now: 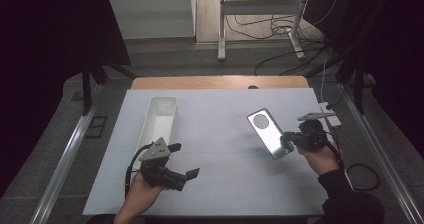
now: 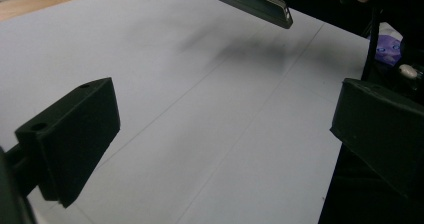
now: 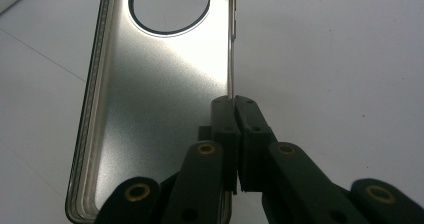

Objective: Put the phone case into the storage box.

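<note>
I had the right gripper (image 1: 289,141) pinching the phone case (image 1: 268,133) by its edge; my left gripper (image 1: 182,160) stood spread, nothing between its jaws.

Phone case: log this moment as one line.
right gripper: shut on phone case edge, lifted | left gripper: open, empty | white tray: on table

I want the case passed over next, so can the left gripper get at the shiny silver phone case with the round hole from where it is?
Probably yes. The left gripper is open, with bare white table between it and the silver phone case, which the right gripper holds above the table by one edge.
</note>
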Motion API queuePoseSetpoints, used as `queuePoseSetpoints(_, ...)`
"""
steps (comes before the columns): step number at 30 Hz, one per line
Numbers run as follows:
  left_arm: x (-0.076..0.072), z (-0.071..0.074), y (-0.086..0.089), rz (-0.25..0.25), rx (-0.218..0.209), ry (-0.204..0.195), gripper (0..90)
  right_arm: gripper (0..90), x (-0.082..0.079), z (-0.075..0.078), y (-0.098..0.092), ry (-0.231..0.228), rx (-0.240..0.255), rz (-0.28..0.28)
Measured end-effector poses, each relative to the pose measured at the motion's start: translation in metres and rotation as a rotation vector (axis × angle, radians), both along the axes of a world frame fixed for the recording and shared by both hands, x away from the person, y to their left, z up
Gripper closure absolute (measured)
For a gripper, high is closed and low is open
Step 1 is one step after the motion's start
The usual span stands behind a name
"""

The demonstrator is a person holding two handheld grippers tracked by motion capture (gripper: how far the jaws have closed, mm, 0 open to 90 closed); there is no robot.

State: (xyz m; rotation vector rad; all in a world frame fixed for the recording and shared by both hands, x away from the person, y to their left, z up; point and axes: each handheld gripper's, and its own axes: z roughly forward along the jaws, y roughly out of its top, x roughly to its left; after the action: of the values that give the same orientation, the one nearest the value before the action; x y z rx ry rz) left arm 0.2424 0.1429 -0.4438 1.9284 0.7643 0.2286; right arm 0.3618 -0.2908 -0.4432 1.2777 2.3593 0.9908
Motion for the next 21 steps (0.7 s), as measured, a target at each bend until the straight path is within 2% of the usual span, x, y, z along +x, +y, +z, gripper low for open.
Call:
queuePoseSetpoints(13,0.029,0.002,-0.023,-0.02,0.015,-0.008,0.1,88.4,-0.011,0.007,0.012,-0.029,0.02,0.023)
queuePoseSetpoints(21,0.04,0.001,-0.035,-0.038,0.032,-0.003,0.1,88.4,-0.019,0.013,0.022,-0.045,0.025,0.038)
